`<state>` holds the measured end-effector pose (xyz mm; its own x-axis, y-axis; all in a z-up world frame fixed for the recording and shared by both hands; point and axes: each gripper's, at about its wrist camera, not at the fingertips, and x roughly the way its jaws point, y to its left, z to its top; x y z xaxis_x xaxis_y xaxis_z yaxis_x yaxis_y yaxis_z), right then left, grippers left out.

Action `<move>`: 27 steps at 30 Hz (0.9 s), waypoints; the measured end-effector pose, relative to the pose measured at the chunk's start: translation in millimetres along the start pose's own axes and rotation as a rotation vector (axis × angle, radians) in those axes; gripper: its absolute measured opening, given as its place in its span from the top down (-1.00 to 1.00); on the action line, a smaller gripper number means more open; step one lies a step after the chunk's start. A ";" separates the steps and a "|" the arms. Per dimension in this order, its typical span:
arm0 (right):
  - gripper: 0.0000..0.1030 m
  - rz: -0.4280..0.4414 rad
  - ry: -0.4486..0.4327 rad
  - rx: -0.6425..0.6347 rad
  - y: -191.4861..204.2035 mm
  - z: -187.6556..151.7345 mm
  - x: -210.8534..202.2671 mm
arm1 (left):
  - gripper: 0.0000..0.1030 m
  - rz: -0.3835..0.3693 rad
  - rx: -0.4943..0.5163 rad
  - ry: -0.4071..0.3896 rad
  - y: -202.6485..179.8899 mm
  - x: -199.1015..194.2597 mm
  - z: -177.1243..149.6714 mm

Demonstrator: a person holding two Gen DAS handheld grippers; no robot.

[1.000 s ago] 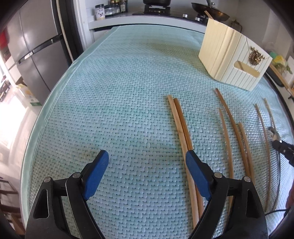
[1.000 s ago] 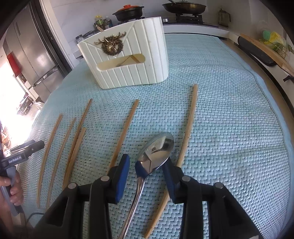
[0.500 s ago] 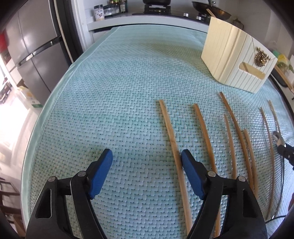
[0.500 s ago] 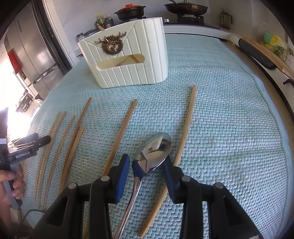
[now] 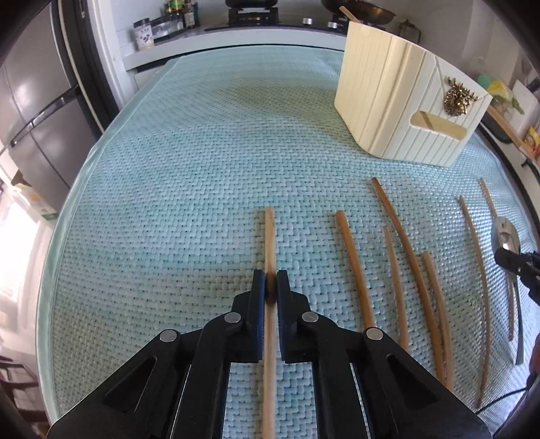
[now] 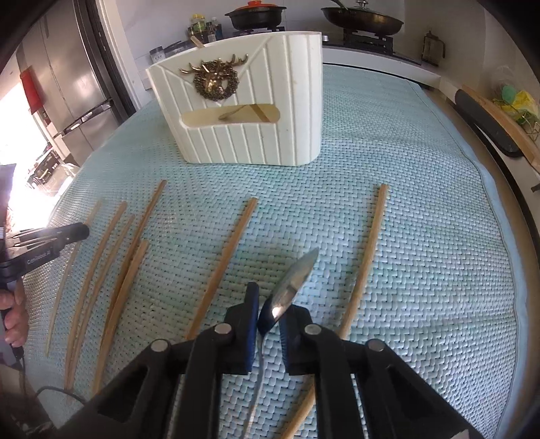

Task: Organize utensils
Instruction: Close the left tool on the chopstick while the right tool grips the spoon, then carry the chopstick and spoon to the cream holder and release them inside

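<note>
My left gripper (image 5: 269,282) is shut on a wooden chopstick (image 5: 269,236) that lies on the teal woven mat (image 5: 189,189); the stick runs straight ahead between the blue pads. To its right lie several more chopsticks (image 5: 354,266). In the right wrist view my right gripper (image 6: 266,305) is shut on a steel spoon (image 6: 297,273), gripped near the neck, with the bowl turned on its edge and pointing up and away. More chopsticks (image 6: 222,266) lie on either side of it. A cream utensil holder (image 6: 249,111) with a gold deer emblem stands upright beyond them.
The cream holder (image 5: 405,98) stands at the far right in the left wrist view. A fridge (image 5: 30,111) is at the left, a counter with a stove and pans (image 6: 361,17) behind the table. A hand (image 6: 13,314) holds the other gripper at the left edge.
The left gripper shifted left over one chopstick and closed on it. The right gripper closed on the spoon, and the spoon bowl turned from flat onto its edge.
</note>
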<state>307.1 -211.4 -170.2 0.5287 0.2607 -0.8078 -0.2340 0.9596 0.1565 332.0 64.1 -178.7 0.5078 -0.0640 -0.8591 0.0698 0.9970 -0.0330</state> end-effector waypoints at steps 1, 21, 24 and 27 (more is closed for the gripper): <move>0.87 0.022 -0.026 0.012 -1.5 -2.0 -6.0 | 0.91 -0.012 -0.008 -0.015 1.7 -3.2 -1.1; 0.86 0.258 -0.317 0.005 -0.1 -1.5 -186.5 | 0.91 -0.266 -0.110 -0.368 17.0 -172.8 -4.5; 0.86 0.255 -0.344 -0.017 6.4 0.3 -198.7 | 0.91 -0.282 -0.118 -0.389 21.1 -180.4 -3.4; 0.86 0.271 -0.365 -0.019 8.0 -0.3 -207.5 | 0.91 -0.315 -0.136 -0.404 22.8 -185.0 -4.8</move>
<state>195.3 -257.8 -1.5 0.6984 0.5257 -0.4856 -0.4164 0.8503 0.3217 235.6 98.9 -23.0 0.7723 -0.3462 -0.5327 0.1741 0.9217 -0.3466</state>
